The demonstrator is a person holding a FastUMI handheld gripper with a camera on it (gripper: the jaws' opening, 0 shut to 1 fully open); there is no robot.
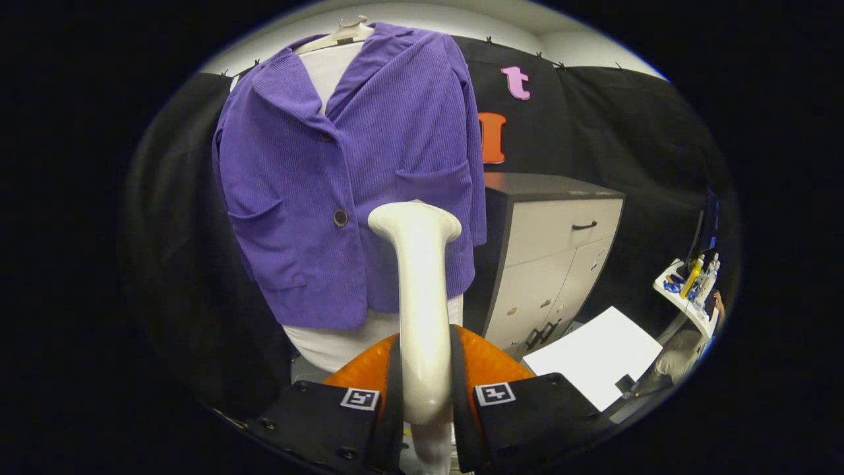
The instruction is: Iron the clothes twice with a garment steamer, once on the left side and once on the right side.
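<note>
The gripper (423,396) pinches the steamer (419,290) by its smooth white neck, both fingers pressed against it, so the flared head stands upright facing the jacket (343,178) just beyond. The jacket, purple ribbed corduroy with patch pockets, hangs on a hanger (343,33) over a white form (flat for the steam). A grey cabinet (554,257) stands beside it.

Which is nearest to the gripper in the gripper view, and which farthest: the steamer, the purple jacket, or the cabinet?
1. Steamer: clamped between the fingers of the gripper, its head pointing ahead toward the jacket.
2. Purple jacket: hanging on a hanger just beyond the steamer head, slightly toward the left finger's side.
3. Cabinet: standing behind the jacket, off toward the right finger's side, against the booth wall.
</note>
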